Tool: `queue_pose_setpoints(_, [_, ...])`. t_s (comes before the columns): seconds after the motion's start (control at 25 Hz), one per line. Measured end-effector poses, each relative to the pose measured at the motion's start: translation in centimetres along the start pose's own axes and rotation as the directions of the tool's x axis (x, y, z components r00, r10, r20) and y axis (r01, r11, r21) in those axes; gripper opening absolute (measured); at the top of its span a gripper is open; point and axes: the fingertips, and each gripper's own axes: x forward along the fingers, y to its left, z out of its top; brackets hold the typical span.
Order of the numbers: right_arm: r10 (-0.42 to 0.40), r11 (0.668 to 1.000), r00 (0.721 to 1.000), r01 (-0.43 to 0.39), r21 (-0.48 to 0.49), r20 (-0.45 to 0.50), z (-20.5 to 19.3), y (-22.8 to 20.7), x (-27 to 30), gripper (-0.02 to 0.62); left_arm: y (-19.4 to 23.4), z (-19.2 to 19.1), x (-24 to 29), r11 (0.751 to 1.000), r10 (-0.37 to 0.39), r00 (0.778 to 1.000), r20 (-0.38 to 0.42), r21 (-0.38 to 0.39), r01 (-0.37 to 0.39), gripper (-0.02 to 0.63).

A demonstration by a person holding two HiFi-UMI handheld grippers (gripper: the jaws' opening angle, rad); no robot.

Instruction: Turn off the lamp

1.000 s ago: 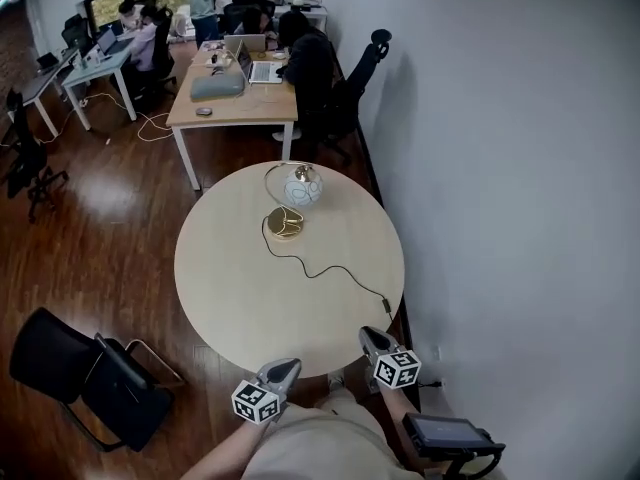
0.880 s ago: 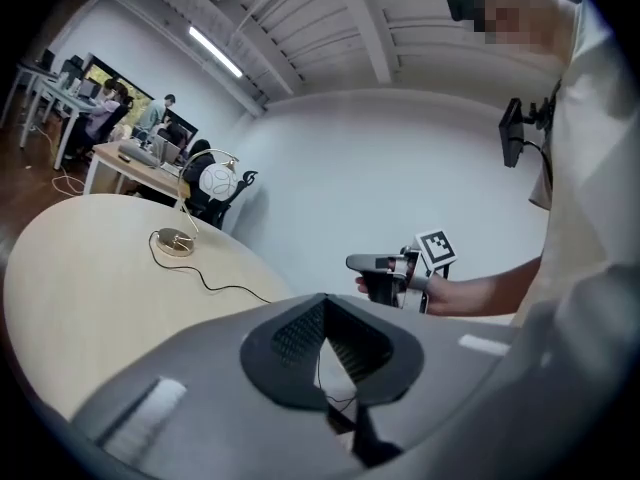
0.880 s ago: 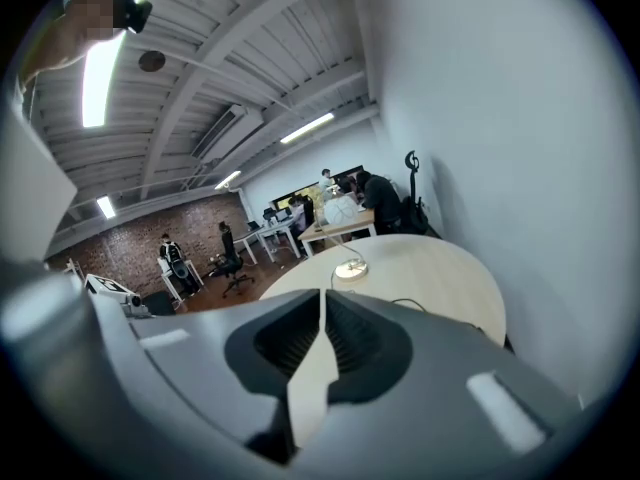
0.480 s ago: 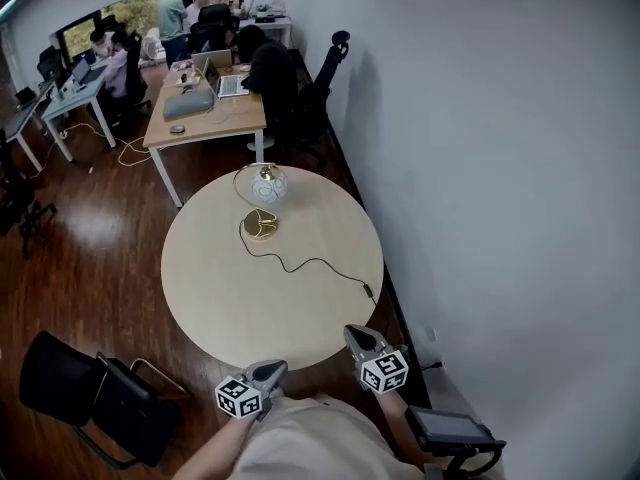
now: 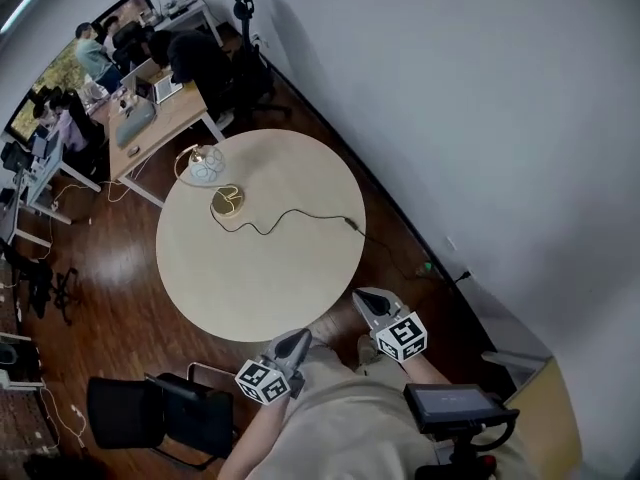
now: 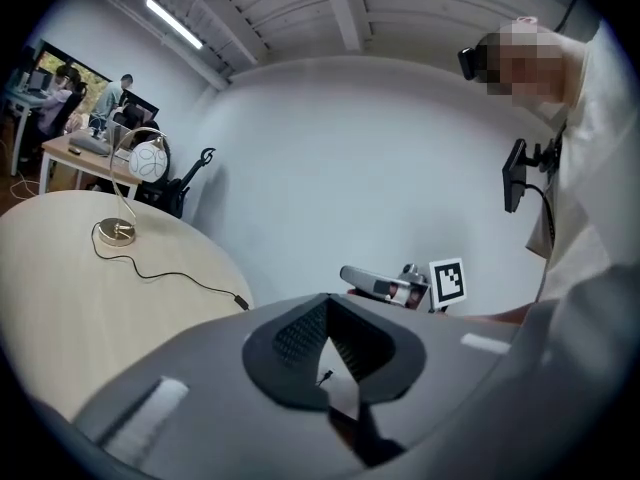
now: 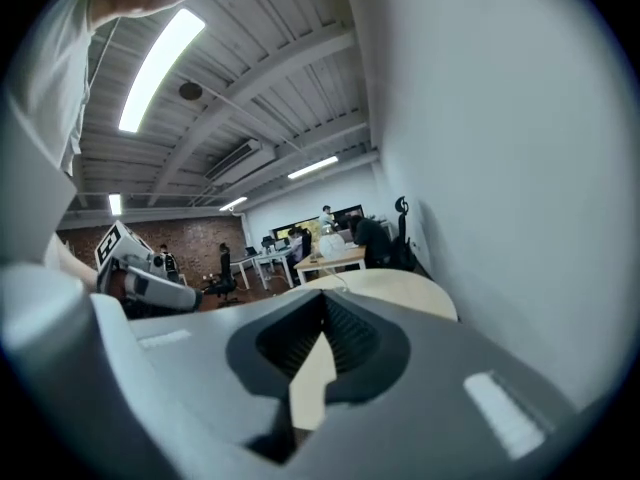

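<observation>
Lamp (image 5: 207, 165): upright at far side of round table (image 5: 270, 288); lit or not, cannot tell | cord (image 5: 290, 215): trails across table toward wall | left gripper (image 5: 298, 341), right gripper (image 5: 362, 298): fingers closed, empty, at near edge, well apart from lamp | task: judged not begun; approach and switch-off remain.

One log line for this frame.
left tool: shut, empty | right tool: shut, empty | lamp: far side of table, untouched
</observation>
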Motion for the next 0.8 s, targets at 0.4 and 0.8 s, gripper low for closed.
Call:
queue_pose_setpoints(0.4, [-0.051,0.998,0.997,0.049,-0.042,-0.05,-2.4,-0.2,-3.6,0.003,0.5,-1.9,-2.8,0.989,0.104,0.994,0.021,-0.109,-0.101,0.002])
queue_pose_setpoints(0.8, [-0.193,0.98,0.977,0.187,-0.069,-0.086,-1.6,3.6,-0.8,0.003,0.5,0.7,-7.2,0.999,0.051,0.999,0.017,-0.003,-0.051,0.002])
